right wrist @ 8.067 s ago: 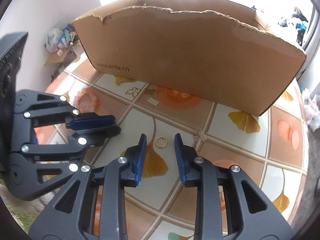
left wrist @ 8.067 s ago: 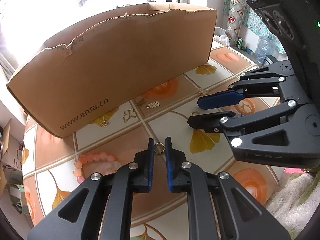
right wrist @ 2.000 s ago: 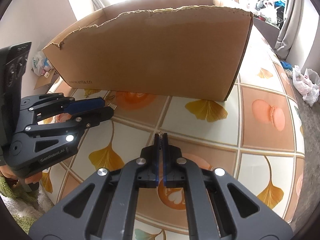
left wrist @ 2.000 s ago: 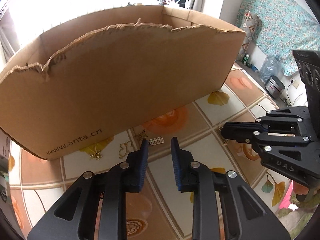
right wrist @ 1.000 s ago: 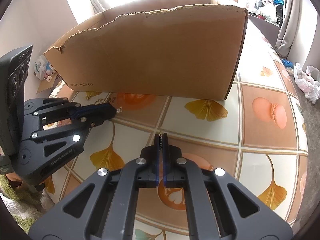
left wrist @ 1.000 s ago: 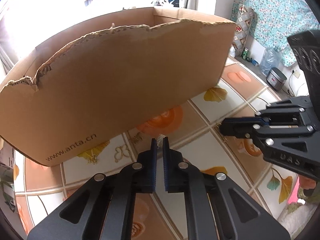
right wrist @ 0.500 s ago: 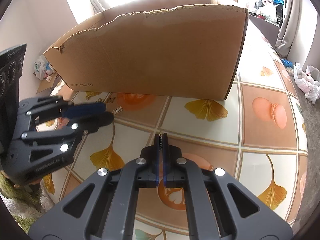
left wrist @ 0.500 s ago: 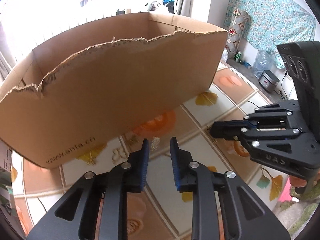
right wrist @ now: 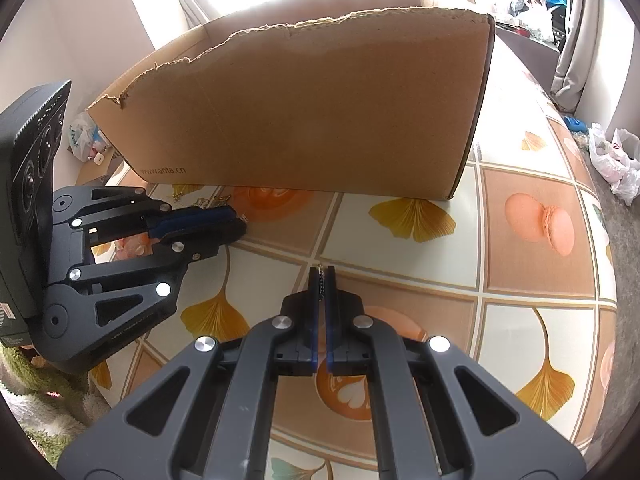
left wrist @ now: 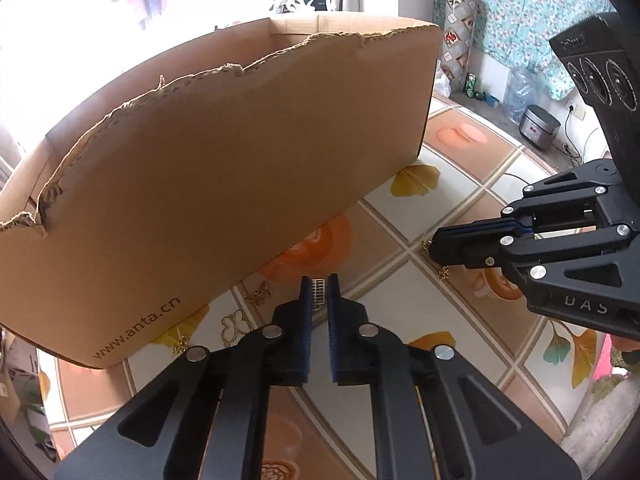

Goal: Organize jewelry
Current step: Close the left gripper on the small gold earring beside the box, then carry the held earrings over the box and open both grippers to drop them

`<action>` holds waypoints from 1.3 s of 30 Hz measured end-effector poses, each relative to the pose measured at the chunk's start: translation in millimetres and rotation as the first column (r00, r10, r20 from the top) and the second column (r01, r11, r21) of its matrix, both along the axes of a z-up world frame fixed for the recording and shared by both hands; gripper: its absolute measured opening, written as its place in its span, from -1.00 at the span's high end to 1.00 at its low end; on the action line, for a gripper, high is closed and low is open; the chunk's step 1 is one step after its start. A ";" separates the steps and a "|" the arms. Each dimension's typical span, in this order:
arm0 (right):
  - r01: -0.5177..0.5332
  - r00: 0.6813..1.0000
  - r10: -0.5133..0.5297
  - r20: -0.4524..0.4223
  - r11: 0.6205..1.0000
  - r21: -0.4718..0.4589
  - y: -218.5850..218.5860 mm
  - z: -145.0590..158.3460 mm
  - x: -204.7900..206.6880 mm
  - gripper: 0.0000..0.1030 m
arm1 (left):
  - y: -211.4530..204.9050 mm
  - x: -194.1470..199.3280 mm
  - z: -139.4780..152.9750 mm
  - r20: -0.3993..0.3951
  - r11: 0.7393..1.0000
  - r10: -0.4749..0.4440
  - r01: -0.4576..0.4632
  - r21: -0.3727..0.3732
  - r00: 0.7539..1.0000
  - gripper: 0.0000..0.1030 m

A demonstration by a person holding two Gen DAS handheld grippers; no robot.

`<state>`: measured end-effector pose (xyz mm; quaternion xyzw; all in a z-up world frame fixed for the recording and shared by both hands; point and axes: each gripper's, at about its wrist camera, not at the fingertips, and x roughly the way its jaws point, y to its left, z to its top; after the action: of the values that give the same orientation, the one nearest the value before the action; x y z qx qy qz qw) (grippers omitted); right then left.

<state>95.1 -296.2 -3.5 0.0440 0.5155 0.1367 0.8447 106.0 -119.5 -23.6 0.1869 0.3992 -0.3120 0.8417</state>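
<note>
Both grippers — left (left wrist: 319,285), right (right wrist: 321,276) — pinch jewelry

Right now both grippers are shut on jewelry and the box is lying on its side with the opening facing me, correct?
Not quite: the box stands upright, open at the top, as the right wrist view shows. The left gripper and right gripper each pinch a small gold piece.

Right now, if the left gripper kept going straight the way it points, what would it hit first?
Probably the box. The left gripper is shut on a small rectangular charm and aims at the lower front wall just ahead. A butterfly charm lies left of that line. Depth is unclear, so it might touch the table first.
</note>
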 end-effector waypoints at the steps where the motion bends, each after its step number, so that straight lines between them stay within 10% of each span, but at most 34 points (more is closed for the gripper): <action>1: 0.002 1.000 -0.002 0.000 1.000 0.001 -0.4 -1.5 -0.1 0.96 | 0.4 0.9 -0.6 -0.001 1.000 0.004 -0.004 -0.002 1.000 0.88; 26: 0.033 0.999 -0.035 0.031 0.998 0.046 -13.7 24.1 -15.7 0.99 | 24.9 -21.6 35.7 0.014 0.995 0.055 -0.054 -0.089 0.998 0.90; 39: -0.048 0.969 0.018 0.247 0.992 0.113 -1.2 116.5 -10.4 0.99 | 61.7 -28.8 121.4 0.152 0.963 0.104 -0.061 -0.262 0.983 0.90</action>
<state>84.7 -297.4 113.0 0.0681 0.3987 0.1854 0.8956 77.2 -57.7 97.8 0.0847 0.2922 -0.3091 0.9010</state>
